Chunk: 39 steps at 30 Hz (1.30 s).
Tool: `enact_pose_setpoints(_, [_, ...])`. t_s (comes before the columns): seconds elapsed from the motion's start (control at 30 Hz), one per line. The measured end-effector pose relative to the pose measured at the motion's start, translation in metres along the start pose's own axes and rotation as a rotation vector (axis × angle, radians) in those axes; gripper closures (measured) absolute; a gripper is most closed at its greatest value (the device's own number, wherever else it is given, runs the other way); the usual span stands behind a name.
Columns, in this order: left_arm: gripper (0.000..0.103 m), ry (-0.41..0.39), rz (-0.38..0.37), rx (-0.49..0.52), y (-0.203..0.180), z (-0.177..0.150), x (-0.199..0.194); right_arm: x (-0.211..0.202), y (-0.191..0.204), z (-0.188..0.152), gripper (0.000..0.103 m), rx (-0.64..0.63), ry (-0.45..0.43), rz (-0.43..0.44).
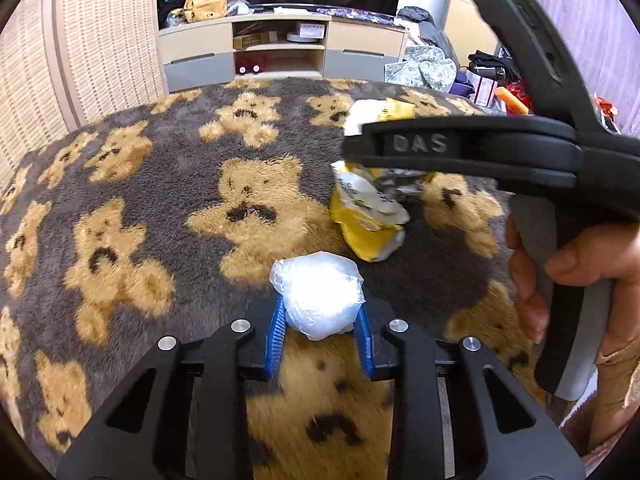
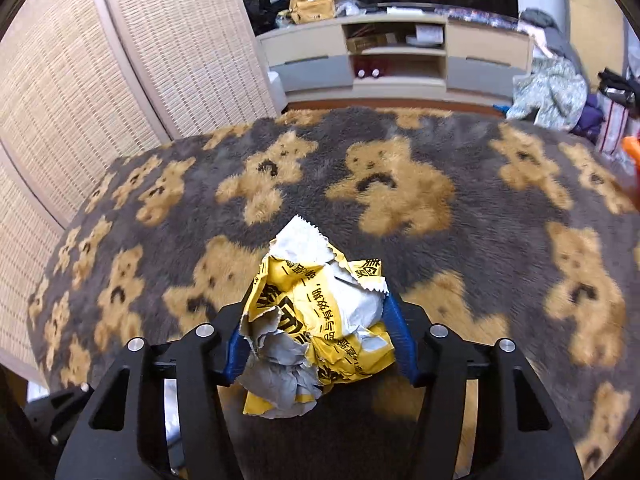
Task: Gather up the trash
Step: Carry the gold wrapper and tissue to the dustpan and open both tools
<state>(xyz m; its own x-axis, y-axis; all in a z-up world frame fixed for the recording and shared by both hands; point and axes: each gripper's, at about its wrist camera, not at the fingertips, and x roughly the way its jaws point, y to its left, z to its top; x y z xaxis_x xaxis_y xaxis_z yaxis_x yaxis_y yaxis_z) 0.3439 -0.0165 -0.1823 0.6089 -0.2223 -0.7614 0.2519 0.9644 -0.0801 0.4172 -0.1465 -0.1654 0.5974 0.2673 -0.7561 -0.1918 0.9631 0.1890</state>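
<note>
A crumpled white plastic wad [image 1: 320, 300] sits between the blue pads of my left gripper [image 1: 320, 336], which press on both its sides just above the bear-patterned rug [image 1: 160, 184]. My right gripper [image 2: 318, 344] is shut on a crumpled yellow and white wrapper [image 2: 316, 320] with black print. In the left wrist view that same wrapper [image 1: 368, 216] hangs under the right gripper's black body [image 1: 472, 148], a bit beyond and to the right of the wad. A person's hand [image 1: 532, 272] holds the right gripper's handle.
The grey and tan rug [image 2: 400, 184] fills the floor in both views. A woven screen [image 2: 100, 92] stands at the left. Beyond the rug are a low TV cabinet [image 2: 400, 56] and piles of clothes and bags [image 2: 556, 88] at the far right.
</note>
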Motion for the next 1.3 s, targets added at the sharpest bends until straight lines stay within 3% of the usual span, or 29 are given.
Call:
enact_pose_setpoints(0.37, [0.076,-0.079,0.012,0.000,-0.029,-0.034,-0.092,-0.129,0.005,-0.030,0.047,-0.037,-0.138,-0.041])
enact_pose_setpoints(0.53, [0.076,-0.130,0.008,0.001,-0.043,-0.055,-0.144,-0.199,0.014,-0.059,0.047,-0.073,-0.207,-0.053])
enact_pose_setpoints(0.77, [0.076,-0.184,-0.002,0.014,-0.062,-0.090,-0.196,-0.262,0.023,-0.114,0.047,-0.114,-0.256,-0.058])
enact_pose_setpoints(0.97, [0.076,-0.159,-0.033,-0.005,-0.068,-0.127,-0.204,-0.270,0.023,-0.174,0.046,-0.101,-0.207,-0.017])
enact_pose_setpoints(1.3, [0.076,-0.024,-0.064,-0.014,-0.076,-0.194,-0.172,-0.230,0.014,-0.256,0.046,-0.032,-0.056,-0.019])
